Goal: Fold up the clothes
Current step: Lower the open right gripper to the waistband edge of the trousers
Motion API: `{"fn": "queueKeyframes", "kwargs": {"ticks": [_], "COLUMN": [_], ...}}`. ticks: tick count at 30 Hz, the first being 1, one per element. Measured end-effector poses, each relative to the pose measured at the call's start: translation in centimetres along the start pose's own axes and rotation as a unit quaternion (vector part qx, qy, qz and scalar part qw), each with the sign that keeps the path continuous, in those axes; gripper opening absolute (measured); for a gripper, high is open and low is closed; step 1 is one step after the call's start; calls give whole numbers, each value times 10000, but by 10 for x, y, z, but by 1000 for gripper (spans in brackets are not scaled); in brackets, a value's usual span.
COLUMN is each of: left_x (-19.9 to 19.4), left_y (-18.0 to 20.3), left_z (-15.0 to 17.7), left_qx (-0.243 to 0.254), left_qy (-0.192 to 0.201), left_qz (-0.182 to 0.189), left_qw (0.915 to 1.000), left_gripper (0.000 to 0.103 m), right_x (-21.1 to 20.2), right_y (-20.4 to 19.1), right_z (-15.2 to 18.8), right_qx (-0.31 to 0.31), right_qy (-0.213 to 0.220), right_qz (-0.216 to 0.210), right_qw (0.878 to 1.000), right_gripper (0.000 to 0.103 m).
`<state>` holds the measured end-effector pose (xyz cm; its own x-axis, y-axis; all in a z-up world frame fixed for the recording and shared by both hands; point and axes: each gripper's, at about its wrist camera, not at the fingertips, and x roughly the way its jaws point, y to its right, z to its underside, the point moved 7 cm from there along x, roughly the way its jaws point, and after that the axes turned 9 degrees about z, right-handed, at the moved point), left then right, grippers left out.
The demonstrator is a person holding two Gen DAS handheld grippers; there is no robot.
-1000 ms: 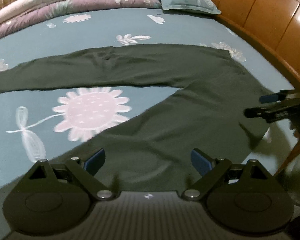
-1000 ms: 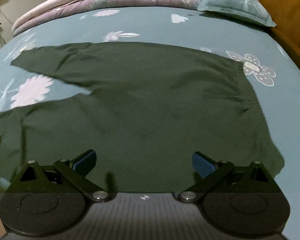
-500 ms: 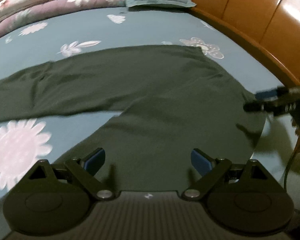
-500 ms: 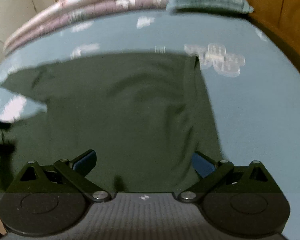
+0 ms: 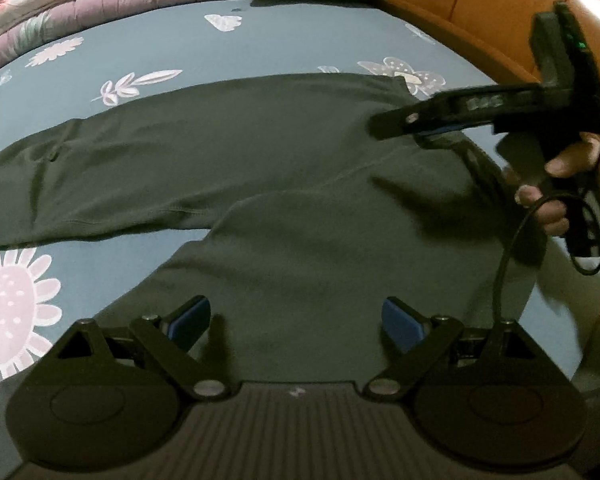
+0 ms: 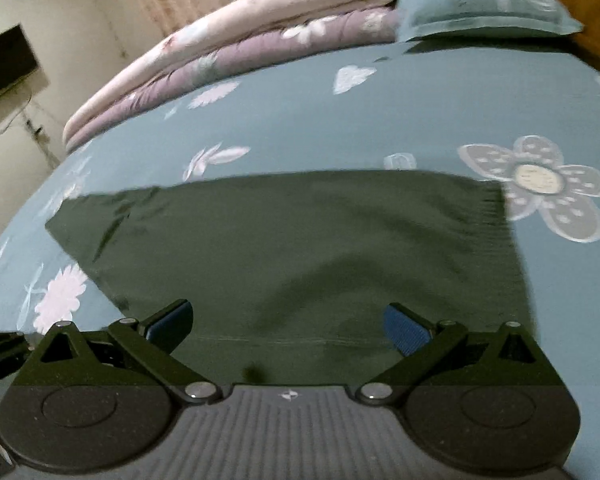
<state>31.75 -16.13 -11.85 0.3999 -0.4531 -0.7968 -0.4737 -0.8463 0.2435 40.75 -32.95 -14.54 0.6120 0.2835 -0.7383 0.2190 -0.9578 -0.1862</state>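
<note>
No writing shows. My left gripper (image 5: 298,320) and right gripper (image 6: 286,322) both gape over smooth dark-green knit trousers (image 5: 300,184) on the flowered bed (image 6: 380,120).

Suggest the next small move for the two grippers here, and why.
Probably lower both to pinch the near edge. The dark green pants lie flat and unfolded on the bed sheet; left gripper and right gripper are open, holding nothing.

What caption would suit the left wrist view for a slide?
Open left gripper over dark green trousers spread on a flowered bedsheet, right gripper reaching over the waistband.
</note>
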Motion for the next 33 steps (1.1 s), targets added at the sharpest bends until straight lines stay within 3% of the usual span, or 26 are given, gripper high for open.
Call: {"fn": "queueKeyframes", "kwargs": {"ticks": [5,10,15,21,23,27,30,33], "left_x": [4,7,6,8,9,11,10,9], "left_y": [-5,-14,-19,-20,-20,-20,-19,-17], "left_z": [2,6,7,10,10,9,10,11], "left_qx": [-72,-136,-241,-152,-108,-41,-56,-62], "left_qy": [-11,-1,83,130,148,199,217,220], "left_qz": [174,270,348,422,432,407,358,299], "left_qw": [9998,9995,9991,9989,9989,9990,9991,9993], "left_gripper": [93,93,93,94,97,98,98,98], "right_x": [8,0,3,31,19,5,15,35], "right_y": [20,20,-10,33,44,38,33,40], "right_z": [19,14,-9,-8,-12,-29,-39,-41], "right_qx": [-672,-642,-669,-513,-164,-174,-162,-196], "right_qy": [-71,-226,173,18,59,273,263,67], "right_qz": [1084,1193,783,1230,993,875,434,421], "right_qw": [9918,9905,9945,9911,9949,9956,9986,9989], "right_gripper": [102,102,103,102,103,103,103,103]}}
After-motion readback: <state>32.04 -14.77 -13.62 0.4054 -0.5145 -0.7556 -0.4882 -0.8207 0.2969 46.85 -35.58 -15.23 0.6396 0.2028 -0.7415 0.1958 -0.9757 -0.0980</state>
